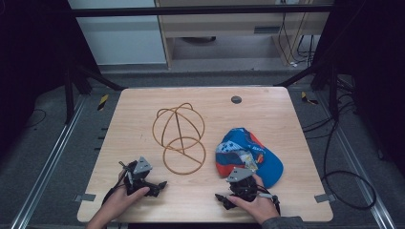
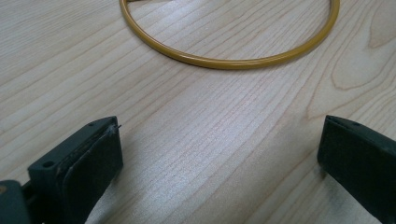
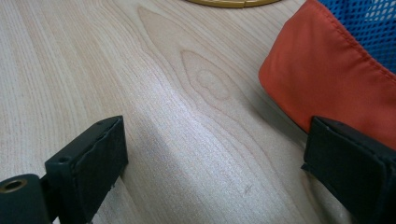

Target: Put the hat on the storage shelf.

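A gold wire frame [image 1: 179, 138], a dome of hoops on a round base ring, stands in the middle of the wooden table [image 1: 267, 114]. A blue and orange cap [image 1: 248, 155] lies to its right. My left gripper [image 1: 159, 187] rests near the front edge, left of the frame, open over bare wood [image 2: 222, 140]; the base ring [image 2: 229, 63] curves just ahead of it. My right gripper [image 1: 224, 199] sits at the front, just below the cap, open [image 3: 217, 140]. The cap's orange fabric [image 3: 327, 79] lies against its right jaw, with nothing between the jaws.
A small dark round plug [image 1: 236, 99] is set in the table near its far edge. Metal rails [image 1: 47, 157] and cables [image 1: 344, 176] run along the floor on both sides. Bare wood lies along the front and far left of the table.
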Motion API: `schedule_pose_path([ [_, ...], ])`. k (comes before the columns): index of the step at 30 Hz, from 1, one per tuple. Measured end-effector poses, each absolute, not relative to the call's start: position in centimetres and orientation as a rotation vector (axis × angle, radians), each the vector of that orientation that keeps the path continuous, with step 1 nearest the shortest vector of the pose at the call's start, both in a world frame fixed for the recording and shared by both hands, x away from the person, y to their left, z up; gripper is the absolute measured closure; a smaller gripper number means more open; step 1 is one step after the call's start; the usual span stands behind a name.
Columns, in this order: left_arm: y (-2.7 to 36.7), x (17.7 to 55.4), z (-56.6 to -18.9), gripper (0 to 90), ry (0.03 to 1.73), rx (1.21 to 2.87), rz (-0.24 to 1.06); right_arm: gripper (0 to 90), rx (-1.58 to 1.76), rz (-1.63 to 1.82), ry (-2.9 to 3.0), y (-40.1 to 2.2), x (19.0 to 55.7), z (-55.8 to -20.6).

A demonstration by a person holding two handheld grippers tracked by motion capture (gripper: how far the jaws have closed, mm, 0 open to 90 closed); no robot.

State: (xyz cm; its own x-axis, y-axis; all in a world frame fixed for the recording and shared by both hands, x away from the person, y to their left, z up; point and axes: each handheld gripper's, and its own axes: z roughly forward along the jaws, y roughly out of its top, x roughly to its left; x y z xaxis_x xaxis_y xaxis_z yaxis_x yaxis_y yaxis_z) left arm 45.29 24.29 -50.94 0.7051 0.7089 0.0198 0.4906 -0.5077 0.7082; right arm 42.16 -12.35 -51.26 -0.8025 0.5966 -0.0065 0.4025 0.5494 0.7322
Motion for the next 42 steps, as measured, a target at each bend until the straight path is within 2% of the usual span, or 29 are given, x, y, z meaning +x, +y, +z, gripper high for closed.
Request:
schedule_pose_path([
  [15, 24.3, 45.3, -50.9, 0.0, 0.910, 2.211, 0.402, 7.0, 0.853, 1.092, 2.519, -12.4, 42.0, -51.2],
  [17, 24.3, 45.3, -50.9, 0.0, 0.911, 2.211, 0.403, 11.5, 0.859, 1.069, 2.527, -12.4, 42.0, -50.9],
  [23, 24.3, 45.2, -50.9, 0.0, 0.911, 2.211, 0.403, 12.3, 0.849, 1.134, 2.486, -13.0, 41.5, -49.9],
  [32, 24.2, 45.2, -50.9, 0.0, 0.910, 2.212, 0.403, 12.1, 0.942, 1.067, 2.397, -17.4, 40.1, -47.9],
  [42, 24.2, 45.2, -50.9, 0.0, 0.908, 2.213, 0.402, 12.7, 1.050, 0.985, 2.328, -21.2, 41.1, -45.3],
])
